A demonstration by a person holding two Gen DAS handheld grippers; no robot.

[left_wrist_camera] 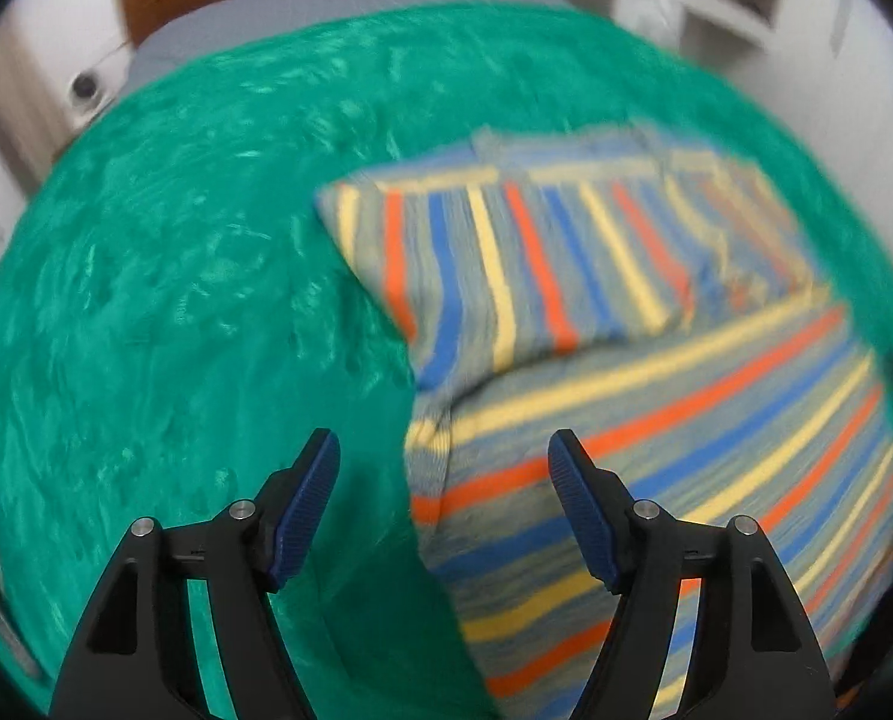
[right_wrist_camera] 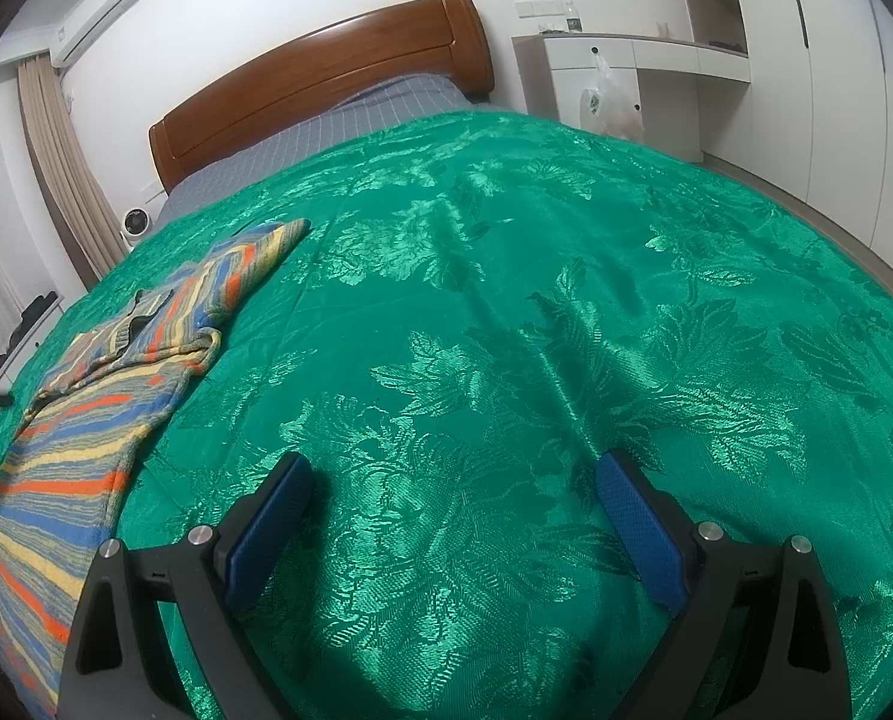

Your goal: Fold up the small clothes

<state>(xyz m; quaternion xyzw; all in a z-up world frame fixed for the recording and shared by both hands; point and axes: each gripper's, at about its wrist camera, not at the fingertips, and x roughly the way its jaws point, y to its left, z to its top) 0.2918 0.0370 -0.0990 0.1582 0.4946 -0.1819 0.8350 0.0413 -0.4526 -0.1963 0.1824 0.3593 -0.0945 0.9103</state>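
A striped knit garment (left_wrist_camera: 626, 372) in grey, orange, blue and yellow lies on the green bedspread (left_wrist_camera: 176, 300), with one sleeve folded across its upper part. My left gripper (left_wrist_camera: 443, 450) is open and empty, hovering just above the garment's left edge. The left wrist view is blurred. In the right wrist view the same garment (right_wrist_camera: 86, 420) lies at the far left. My right gripper (right_wrist_camera: 455, 468) is open and empty over bare bedspread (right_wrist_camera: 536, 330), well to the right of the garment.
A wooden headboard (right_wrist_camera: 326, 78) and grey checked sheet (right_wrist_camera: 356, 120) are at the far end of the bed. A white desk and wardrobe (right_wrist_camera: 776, 60) with a hanging plastic bag (right_wrist_camera: 611, 102) stand at the right. A curtain (right_wrist_camera: 62, 168) and small white fan (right_wrist_camera: 136, 222) are at the left.
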